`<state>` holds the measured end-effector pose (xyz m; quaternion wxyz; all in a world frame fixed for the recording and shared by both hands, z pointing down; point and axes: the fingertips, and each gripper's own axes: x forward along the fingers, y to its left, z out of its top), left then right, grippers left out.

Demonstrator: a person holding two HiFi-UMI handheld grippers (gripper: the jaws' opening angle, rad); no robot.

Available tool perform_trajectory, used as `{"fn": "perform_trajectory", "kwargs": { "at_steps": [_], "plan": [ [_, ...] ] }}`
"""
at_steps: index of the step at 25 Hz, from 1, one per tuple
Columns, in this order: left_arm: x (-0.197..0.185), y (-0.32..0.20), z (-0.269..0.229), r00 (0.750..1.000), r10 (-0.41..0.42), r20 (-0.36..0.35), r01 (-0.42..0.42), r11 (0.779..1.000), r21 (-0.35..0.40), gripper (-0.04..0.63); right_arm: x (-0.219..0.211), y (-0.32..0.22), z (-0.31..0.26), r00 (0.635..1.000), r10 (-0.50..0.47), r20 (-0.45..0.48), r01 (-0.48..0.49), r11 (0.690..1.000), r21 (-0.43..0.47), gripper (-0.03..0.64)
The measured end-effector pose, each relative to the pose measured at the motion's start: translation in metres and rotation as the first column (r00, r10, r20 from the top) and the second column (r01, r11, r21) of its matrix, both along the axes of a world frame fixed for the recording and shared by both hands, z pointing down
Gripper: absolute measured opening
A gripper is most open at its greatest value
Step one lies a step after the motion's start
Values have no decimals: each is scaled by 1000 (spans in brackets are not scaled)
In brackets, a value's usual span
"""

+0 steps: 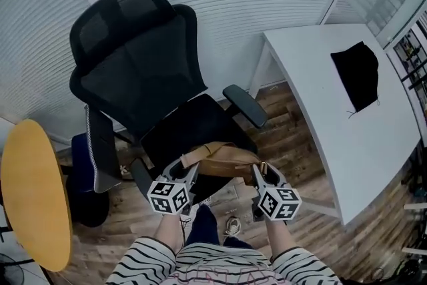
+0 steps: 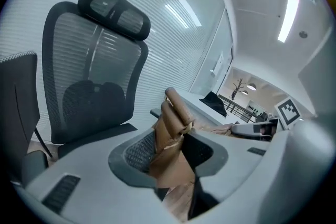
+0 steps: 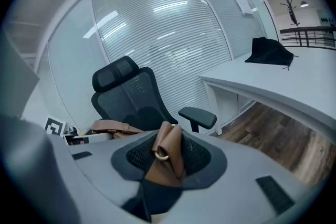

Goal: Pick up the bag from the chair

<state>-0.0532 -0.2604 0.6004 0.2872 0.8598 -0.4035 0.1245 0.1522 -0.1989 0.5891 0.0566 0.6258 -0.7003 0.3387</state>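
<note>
The brown bag is held over the seat front of the black chair, one end being gripped by the left tongs and the other by the right tongs.

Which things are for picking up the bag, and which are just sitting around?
For the job: brown bag, black chair, left gripper, right gripper (jaws of both clamped on the bag).
Just lying about: white desk, black cloth on it, yellow round table.
</note>
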Motion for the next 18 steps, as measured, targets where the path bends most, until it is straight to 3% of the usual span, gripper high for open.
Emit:
{"fn": "perform_trajectory", "kwargs": {
  "at_steps": [18],
  "plan": [
    [-7,65,-79,996,-84,12,83,993,86,168,0,42,-76,998,-63,-22,66,991,112,141]
  ]
}}
